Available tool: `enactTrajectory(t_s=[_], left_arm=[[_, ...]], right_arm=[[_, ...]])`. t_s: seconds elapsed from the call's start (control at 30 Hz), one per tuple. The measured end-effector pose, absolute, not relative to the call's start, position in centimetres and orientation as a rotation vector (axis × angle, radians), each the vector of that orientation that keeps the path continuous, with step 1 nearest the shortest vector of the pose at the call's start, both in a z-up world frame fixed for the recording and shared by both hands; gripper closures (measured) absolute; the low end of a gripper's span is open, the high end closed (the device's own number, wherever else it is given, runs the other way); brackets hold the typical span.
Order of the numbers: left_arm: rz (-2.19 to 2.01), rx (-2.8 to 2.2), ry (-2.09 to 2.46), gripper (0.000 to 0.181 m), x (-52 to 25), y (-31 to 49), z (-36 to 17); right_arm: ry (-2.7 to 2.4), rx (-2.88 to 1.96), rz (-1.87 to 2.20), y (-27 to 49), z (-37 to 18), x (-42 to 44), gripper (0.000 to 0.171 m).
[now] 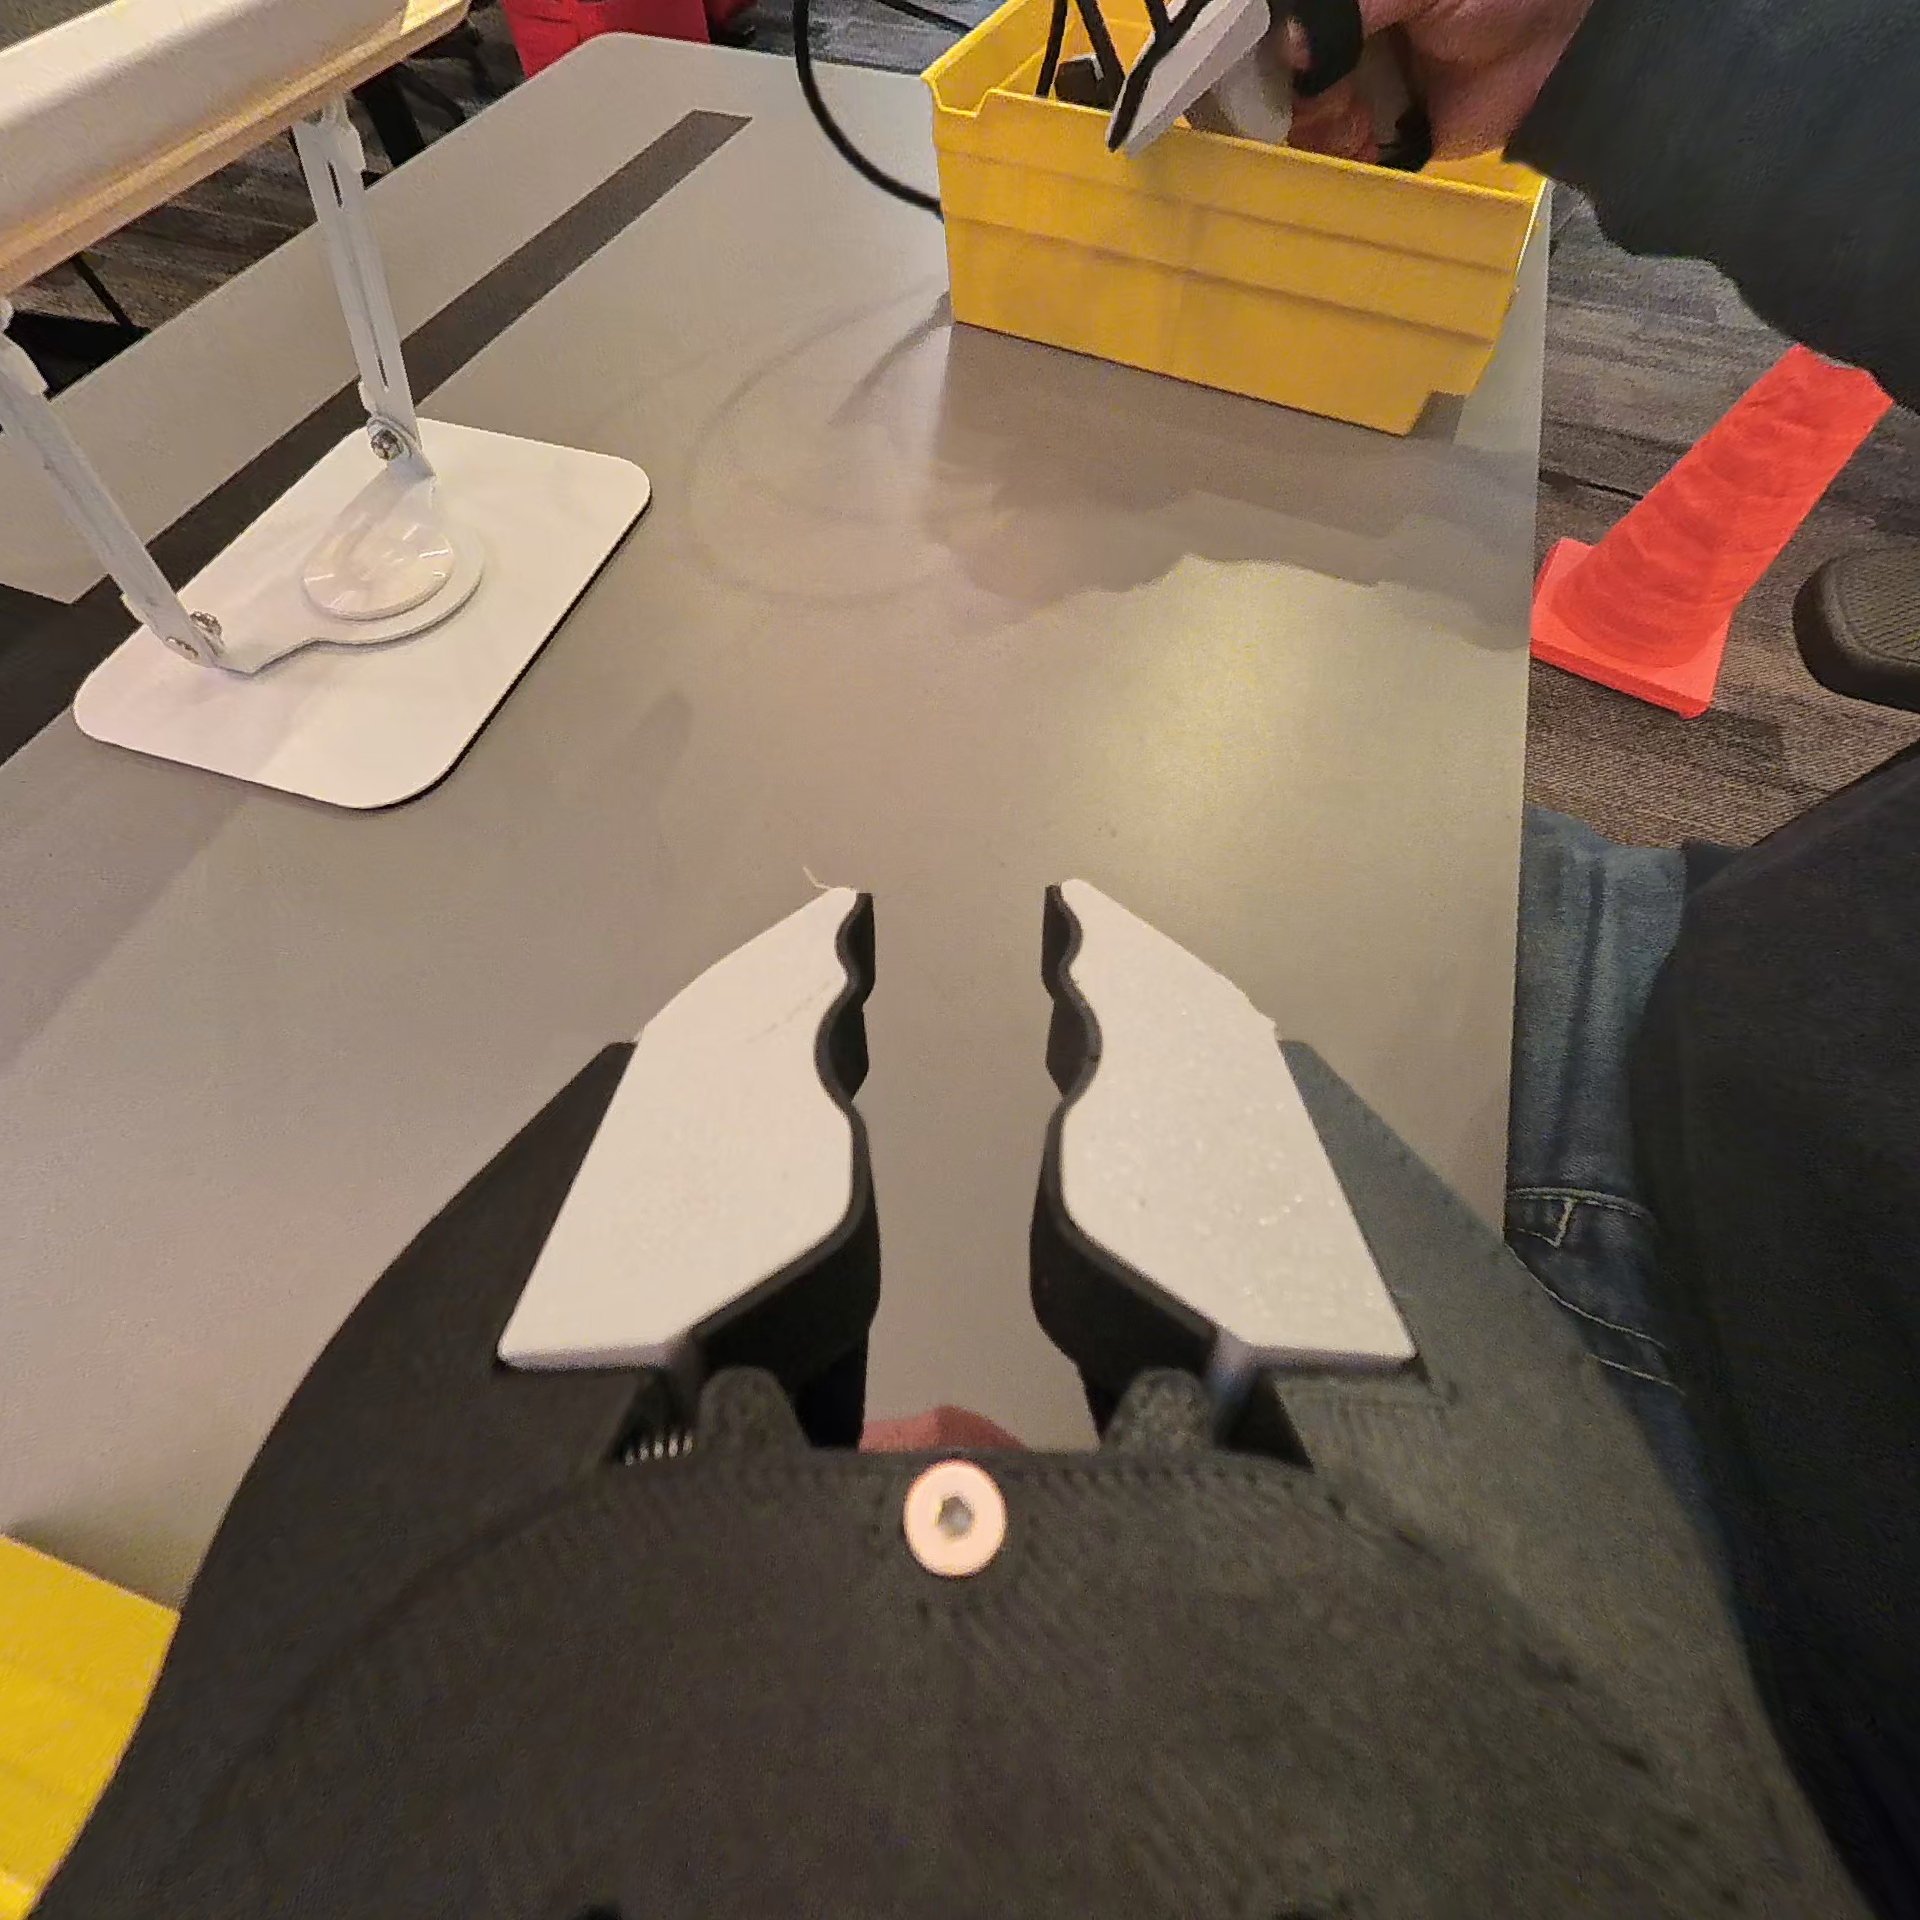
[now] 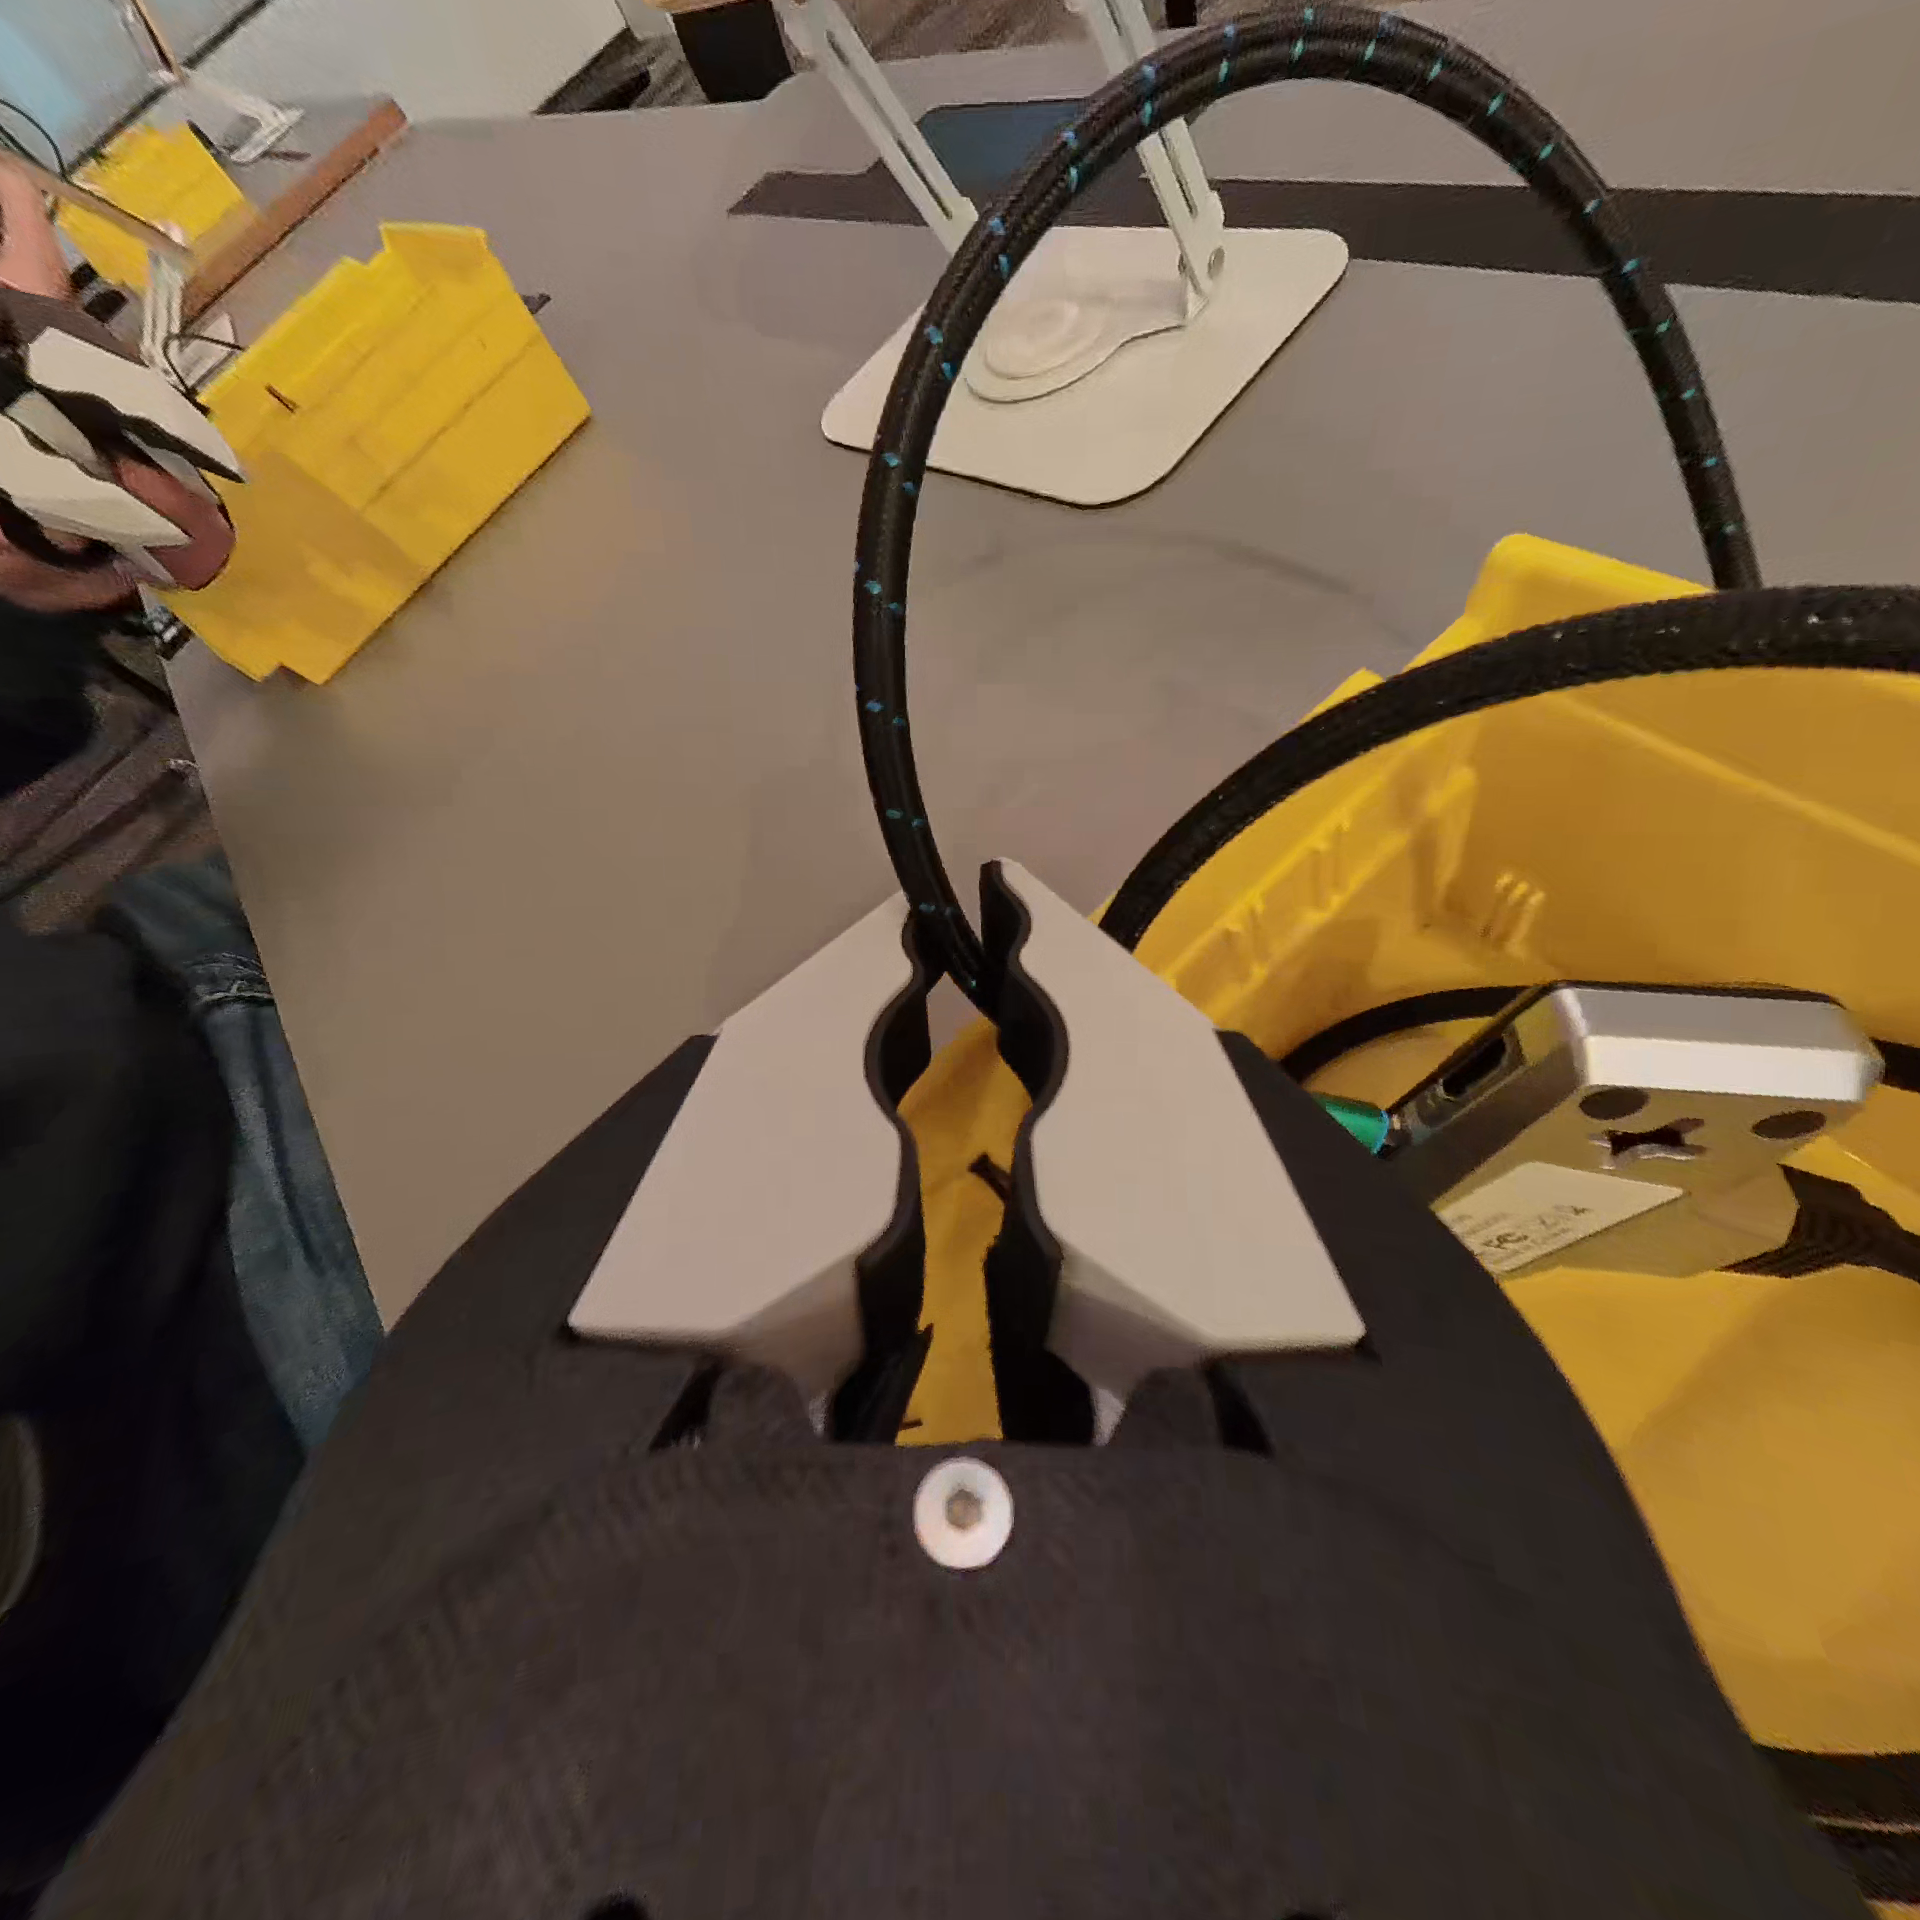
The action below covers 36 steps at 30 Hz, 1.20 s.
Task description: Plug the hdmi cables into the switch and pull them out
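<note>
My right gripper (image 2: 961, 935) is shut on a black braided HDMI cable with blue flecks (image 2: 883, 623), which loops up and over into the yellow bin (image 2: 1558, 1455). A silver HDMI switch (image 2: 1662, 1101) lies in that bin, upside down, with a green-tipped plug (image 2: 1351, 1122) at its side. A second black braided cable (image 2: 1455, 696) crosses the bin's rim. My left gripper (image 1: 956, 914) is open and empty above the grey table (image 1: 935, 675). In the left wrist view the right gripper (image 1: 1143, 114) reaches into the yellow bin (image 1: 1226, 260) at the far end.
A white stand with a flat base (image 1: 353, 623) sits on the table's left side; it also shows in the right wrist view (image 2: 1091, 395). A second yellow bin (image 2: 395, 447) stands near the left gripper (image 2: 213, 509). An orange cone (image 1: 1704, 540) is on the floor. My hands' fingertips stand some 40 centimetres from each other. My left gripper's tips are some 35 centimetres from the flat base (image 1: 353, 623).
</note>
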State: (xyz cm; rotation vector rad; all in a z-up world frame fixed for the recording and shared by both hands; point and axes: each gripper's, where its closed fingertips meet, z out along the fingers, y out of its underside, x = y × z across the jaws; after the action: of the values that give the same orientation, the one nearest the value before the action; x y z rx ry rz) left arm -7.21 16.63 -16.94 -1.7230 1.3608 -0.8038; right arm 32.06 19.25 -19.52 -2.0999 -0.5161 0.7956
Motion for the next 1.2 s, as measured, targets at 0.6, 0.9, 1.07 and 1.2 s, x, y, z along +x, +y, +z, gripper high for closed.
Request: enactTrajectory(t_s=[0.6, 0.9, 1.07, 1.2], left_arm=[[-0.791, -1.729, 1.375, 0.151, -7.2, 16.6, -17.2], [-0.781, -1.729, 1.387, 0.151, -7.1, 16.5, -17.4], [-0.777, -1.733, 1.382, 0.151, -7.2, 16.6, -17.4], [-0.783, -1.735, 1.383, 0.151, -7.2, 16.6, -17.4]], right_arm=[[-0.921, -2.407, 0.196, 16.6, -14.2, 31.5, 0.112], [-1.178, -2.509, -0.066, 27.4, -14.2, 35.1, 0.127], [-1.510, -2.606, -0.285, 31.3, -22.5, 36.7, 0.136], [-1.530, -2.643, -0.144, 32.7, -25.0, 34.5, 0.133]])
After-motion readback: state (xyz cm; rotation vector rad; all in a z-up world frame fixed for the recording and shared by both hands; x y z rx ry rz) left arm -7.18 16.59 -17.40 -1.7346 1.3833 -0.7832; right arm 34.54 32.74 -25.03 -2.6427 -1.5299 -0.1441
